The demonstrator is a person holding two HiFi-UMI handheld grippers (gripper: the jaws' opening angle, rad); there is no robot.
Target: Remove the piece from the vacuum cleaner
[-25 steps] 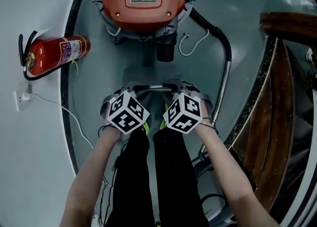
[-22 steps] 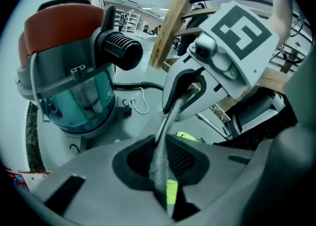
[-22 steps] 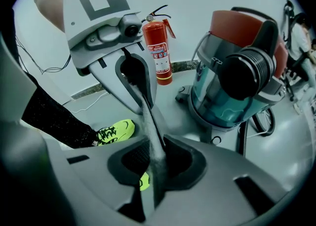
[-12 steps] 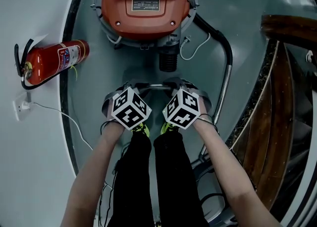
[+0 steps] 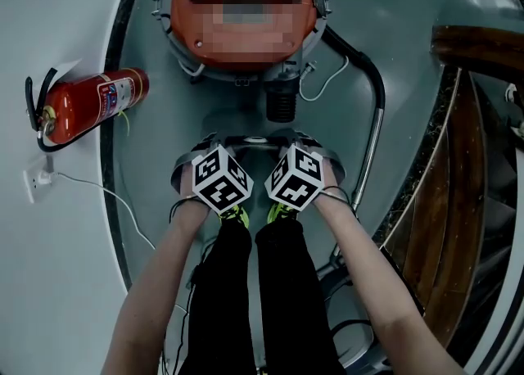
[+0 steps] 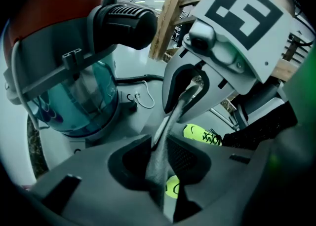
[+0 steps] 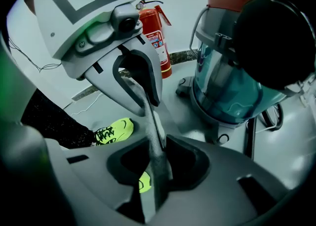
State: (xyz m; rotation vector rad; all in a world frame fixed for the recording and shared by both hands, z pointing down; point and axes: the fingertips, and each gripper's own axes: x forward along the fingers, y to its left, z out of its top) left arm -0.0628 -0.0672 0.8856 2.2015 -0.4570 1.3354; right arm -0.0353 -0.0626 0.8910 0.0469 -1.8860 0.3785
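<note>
The vacuum cleaner (image 5: 241,13), with a red lid and a clear blue drum (image 6: 74,96), stands on the floor ahead of me. A black ribbed inlet (image 5: 281,103) faces my grippers. A short silver metal tube (image 5: 254,142) lies level between them, a little short of the inlet. My left gripper (image 5: 223,147) holds the tube's left end (image 6: 165,136) between its jaws, which are opening. My right gripper (image 5: 284,144) is shut on the right end (image 7: 150,121). Each gripper view shows the other gripper at the tube's far end.
A red fire extinguisher (image 5: 86,103) lies on the floor at left, near a wall socket (image 5: 37,177) with a white cable. A black hose (image 5: 368,79) and a chrome wand (image 5: 372,152) curve down the right side. Wooden stairs (image 5: 467,160) stand at far right. Neon shoes (image 5: 236,216) are below my grippers.
Both grippers and the tube have shifted slightly up the view, nearer the vacuum's inlet, and the two marker cubes have come a little closer together.
</note>
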